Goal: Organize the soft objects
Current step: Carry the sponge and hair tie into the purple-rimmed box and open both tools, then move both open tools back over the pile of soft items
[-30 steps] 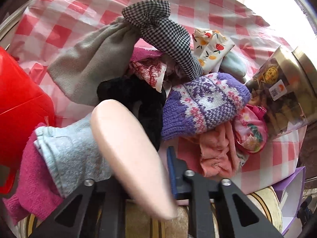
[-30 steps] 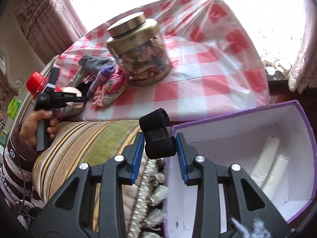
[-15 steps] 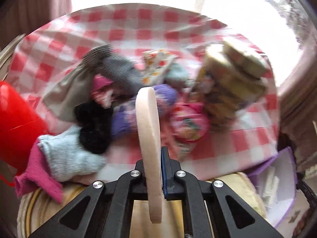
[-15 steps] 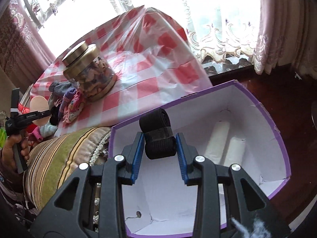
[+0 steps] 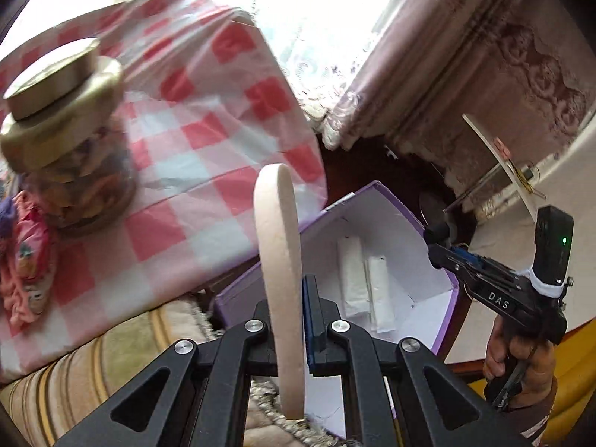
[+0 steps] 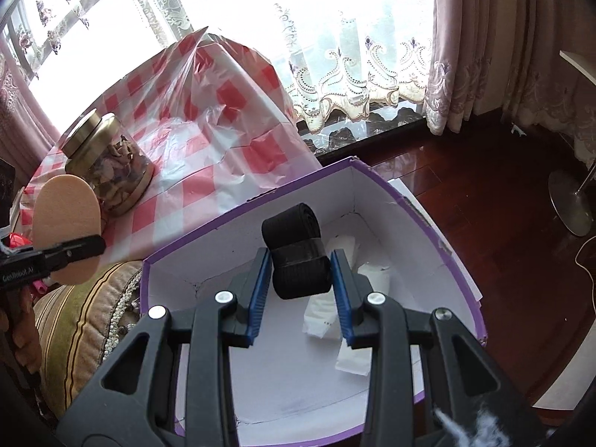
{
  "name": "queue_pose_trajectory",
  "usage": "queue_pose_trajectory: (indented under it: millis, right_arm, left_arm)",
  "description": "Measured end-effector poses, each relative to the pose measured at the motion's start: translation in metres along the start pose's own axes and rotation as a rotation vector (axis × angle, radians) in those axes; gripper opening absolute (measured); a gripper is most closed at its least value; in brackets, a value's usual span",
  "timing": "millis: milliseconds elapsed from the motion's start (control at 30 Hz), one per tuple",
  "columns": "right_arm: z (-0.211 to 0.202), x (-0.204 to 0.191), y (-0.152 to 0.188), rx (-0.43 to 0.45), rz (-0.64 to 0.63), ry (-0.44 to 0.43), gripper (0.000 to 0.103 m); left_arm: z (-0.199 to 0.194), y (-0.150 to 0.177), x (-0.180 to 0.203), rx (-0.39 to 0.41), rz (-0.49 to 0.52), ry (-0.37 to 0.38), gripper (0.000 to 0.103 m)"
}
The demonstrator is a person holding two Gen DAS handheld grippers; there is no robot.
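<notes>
Beige foam, a flat oval pad, stands edge-on in the left gripper, whose jaws are pinched tight on its lower part. The pad's long axis runs up and away along the fingers. From this gripper the purple box lies ahead and to the right, down beside the table, so the pad likely has to travel that way before it can drop in.

Further right, the right gripper is the nearer of the two: it hangs directly over the open box, jaws partway apart and clamped on a black roll of fabric. The roll's axis lies across the jaws, and white folded pieces already lie on the box floor below it. A release here would probably land the roll inside.

At the left of both views the checked cloth covers the table, carrying a gold-lidded jar and a few soft items at the far left edge. A striped cushion sits between table and box. Lace curtains and a dark wood floor fill the right.
</notes>
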State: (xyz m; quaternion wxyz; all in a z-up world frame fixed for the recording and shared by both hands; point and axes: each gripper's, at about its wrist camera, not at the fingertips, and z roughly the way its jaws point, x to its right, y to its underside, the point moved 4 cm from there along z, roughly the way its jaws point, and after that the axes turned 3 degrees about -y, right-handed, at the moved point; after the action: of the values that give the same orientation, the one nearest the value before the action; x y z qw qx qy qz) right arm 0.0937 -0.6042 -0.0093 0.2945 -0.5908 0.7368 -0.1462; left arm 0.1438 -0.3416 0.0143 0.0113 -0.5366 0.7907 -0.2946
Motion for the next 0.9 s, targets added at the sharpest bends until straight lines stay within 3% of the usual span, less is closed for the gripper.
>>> queue_pose_trajectory:
  millis: [200,233,267,333,367,667,900]
  right_arm:
    - [-0.004,0.021,-0.006,0.014,0.025,0.058,0.038]
    - [-0.004,0.025,-0.005,0.01,0.03,0.07,0.04]
    - [-0.004,0.03,-0.003,0.005,0.038,0.088,0.047]
    - [-0.007,0.041,-0.001,0.009,0.061,0.115,0.06]
    - [-0.008,0.047,0.001,0.013,0.075,0.125,0.064]
    - [-0.014,0.053,0.011,-0.004,0.101,0.118,0.065]
    - [-0.015,0.02,0.008,-0.004,0.027,0.065,0.066]
  left_arm:
    - [0.043,-0.003,0.062,-0.079,0.114,0.046,0.011]
    - [0.049,-0.005,0.07,-0.087,0.128,0.053,0.023]
    - [0.055,-0.008,0.076,-0.094,0.137,0.059,0.045]
    - [0.066,-0.011,0.085,-0.112,0.155,0.069,0.07]
    - [0.068,-0.009,0.087,-0.111,0.153,0.072,0.074]
    - [0.063,-0.014,0.074,-0.057,0.107,0.067,0.074]
    - [0.03,-0.01,0.053,0.073,0.134,0.011,0.074]
